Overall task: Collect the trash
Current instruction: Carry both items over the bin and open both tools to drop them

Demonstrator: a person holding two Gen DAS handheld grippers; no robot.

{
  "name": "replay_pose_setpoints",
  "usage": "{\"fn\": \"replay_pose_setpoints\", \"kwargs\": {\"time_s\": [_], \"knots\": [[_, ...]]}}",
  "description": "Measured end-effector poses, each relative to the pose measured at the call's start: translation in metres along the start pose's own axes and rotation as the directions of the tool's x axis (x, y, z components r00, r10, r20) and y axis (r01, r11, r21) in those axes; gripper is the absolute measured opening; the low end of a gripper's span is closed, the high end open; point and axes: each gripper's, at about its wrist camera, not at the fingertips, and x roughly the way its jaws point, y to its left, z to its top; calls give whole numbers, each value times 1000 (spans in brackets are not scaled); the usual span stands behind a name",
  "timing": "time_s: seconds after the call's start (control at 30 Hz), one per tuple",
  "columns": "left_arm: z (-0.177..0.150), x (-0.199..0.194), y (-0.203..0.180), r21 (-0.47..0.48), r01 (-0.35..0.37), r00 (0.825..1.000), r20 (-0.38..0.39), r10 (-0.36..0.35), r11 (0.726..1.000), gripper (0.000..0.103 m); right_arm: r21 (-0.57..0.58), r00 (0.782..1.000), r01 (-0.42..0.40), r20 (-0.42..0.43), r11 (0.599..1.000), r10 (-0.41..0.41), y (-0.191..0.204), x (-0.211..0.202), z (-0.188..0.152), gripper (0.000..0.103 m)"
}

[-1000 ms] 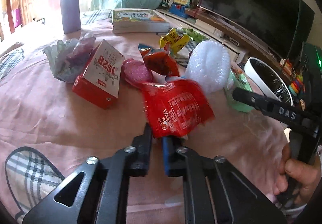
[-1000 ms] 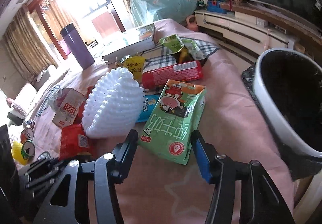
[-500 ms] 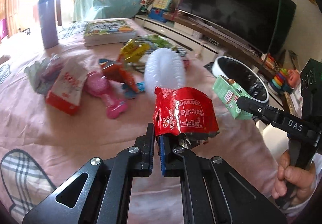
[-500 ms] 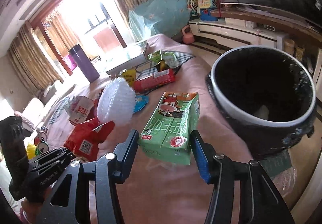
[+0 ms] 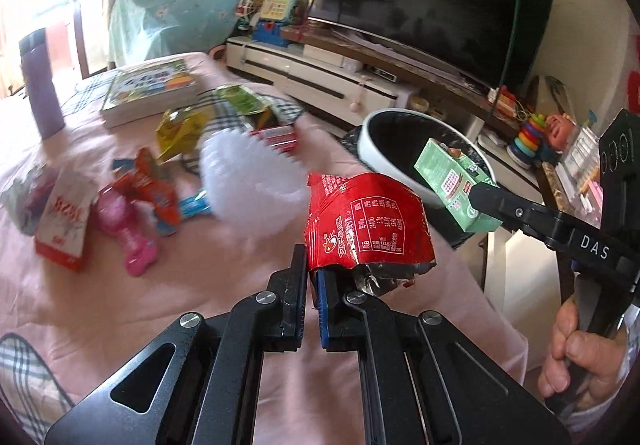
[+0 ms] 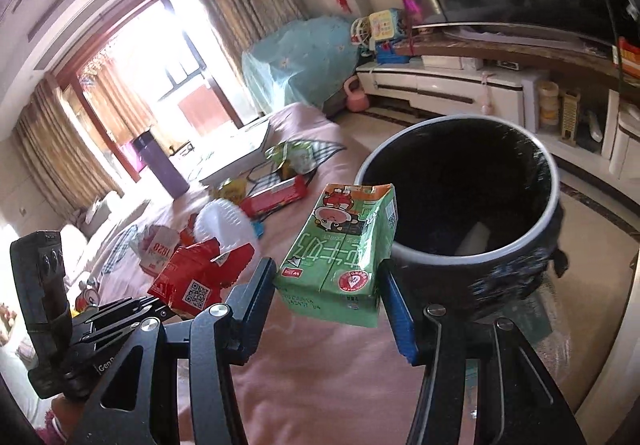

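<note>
left wrist view: pink tablecloth [image 5: 100, 297], left hand-held gripper [image 5: 313, 277] pinching red wrapper [image 5: 366, 221], right [image 6: 328, 281] clamping green carton [image 6: 340, 249].

Two fisheye cams, one per hand-held gripper, each looking forward and down along its own fingers, frame edges heavily curved. Left cam sits over the pink-covered table [image 5: 100, 297], facing the TV [image 5: 432, 5] wall; the right hand-held gripper [image 5: 476, 201] shows at its right edge. Right cam is close to the black bin [image 6: 532, 245], facing the window and curtains; the left hand-held gripper [image 6: 168, 315] shows lower left. Shared: tabletop litter, white foam net [image 5: 248, 185], purple bottle [image 5: 40, 85], bin, TV stand, teal-covered furniture.
</note>
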Motion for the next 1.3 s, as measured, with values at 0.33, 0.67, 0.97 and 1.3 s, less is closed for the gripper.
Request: {"fn": "replay_pose_setpoints", "kwargs": {"time_s": [0.33,0.67,0.97,1.3], "knots": [[23,22,-36,58,30,1000,-7,-30,998,4,58,998,44,39,997,-46,-41,-14,14,54],[54,51,-67,124,29,999,-20,-27,992,4,56,996,71,45,996,-74,-63,-11,31,54],[77,78,-86,151,32,999,-46,-26,988,4,53,994,97,43,994,-100,-82,-6,48,54],[87,104,-98,171,29,996,-85,-15,985,4,74,994,107,21,991,-109,-101,7,60,54]]}}
